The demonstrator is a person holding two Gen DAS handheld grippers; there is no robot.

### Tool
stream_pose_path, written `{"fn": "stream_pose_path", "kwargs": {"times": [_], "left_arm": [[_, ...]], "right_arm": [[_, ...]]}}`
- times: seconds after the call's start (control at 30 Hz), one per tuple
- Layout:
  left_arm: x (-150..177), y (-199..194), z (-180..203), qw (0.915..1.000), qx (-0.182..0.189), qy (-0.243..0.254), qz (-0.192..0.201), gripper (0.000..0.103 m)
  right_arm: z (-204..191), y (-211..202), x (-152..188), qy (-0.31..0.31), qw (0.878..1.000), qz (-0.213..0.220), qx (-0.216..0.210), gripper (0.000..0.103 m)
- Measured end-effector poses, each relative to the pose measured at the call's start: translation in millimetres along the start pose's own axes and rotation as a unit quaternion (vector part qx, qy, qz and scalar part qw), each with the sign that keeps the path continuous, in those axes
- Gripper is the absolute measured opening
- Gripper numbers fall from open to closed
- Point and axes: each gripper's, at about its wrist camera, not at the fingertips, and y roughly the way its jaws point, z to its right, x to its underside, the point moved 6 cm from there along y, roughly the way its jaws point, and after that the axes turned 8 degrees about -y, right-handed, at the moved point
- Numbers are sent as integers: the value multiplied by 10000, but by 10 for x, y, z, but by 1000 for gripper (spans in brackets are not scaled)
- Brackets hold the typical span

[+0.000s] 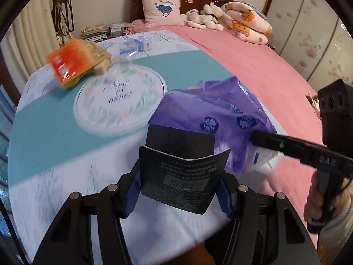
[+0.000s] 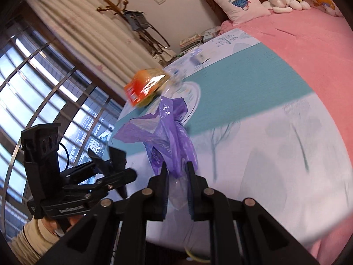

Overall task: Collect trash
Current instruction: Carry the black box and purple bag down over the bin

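Observation:
My left gripper [image 1: 178, 190] is shut on a black folded card package [image 1: 183, 172] with a barcode, held above the printed cloth. It also shows in the right wrist view [image 2: 117, 163]. My right gripper [image 2: 176, 172] is shut on the edge of a purple plastic bag [image 2: 167, 132]; the bag [image 1: 220, 114] lies just ahead of the black package, its mouth partly open. An orange snack packet [image 1: 72, 61] and a crumpled clear plastic bottle [image 1: 125, 55] lie at the far left of the cloth. A small blue-and-white carton [image 1: 141, 42] stands behind them.
A teal-and-white cloth [image 1: 55, 132] covers the near part of a pink bed [image 1: 253, 55]. A pillow [image 1: 162, 10] and soft toys [image 1: 207, 17] sit by the headboard. A window with bars [image 2: 33, 88] and a curtain are on the left.

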Motion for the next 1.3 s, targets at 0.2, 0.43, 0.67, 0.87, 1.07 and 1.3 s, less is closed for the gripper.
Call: {"fn": "stream_pose_path", "kwargs": {"times": [0.2,0.43,0.67,0.87,1.07,1.3], "left_arm": [[760,-592,-25,9998,131,-5,160,58],[1568,-778,-77,9997,75,-5,229,58],[2165,-377,-260,9996,-188,-42,-197,58],[2499,161,-545,9970,-410,-259,-600,58],[2751,794,-922,9901,-615,-808,-966,58],[2893,1375,-1245,9827,-846,-1330,-976,60]], "right_arm": [[-490,-359,620,-424,9991,30,-55,13],[-805,-412,1345,-779,9967,-208,37,13],[-801,-83,1993,-802,9924,-919,138,13],[-605,396,2427,-658,9842,-1618,288,13],[-248,961,2755,-529,9729,-2112,786,13],[251,1611,3155,36,9594,-2484,1336,14]]}}
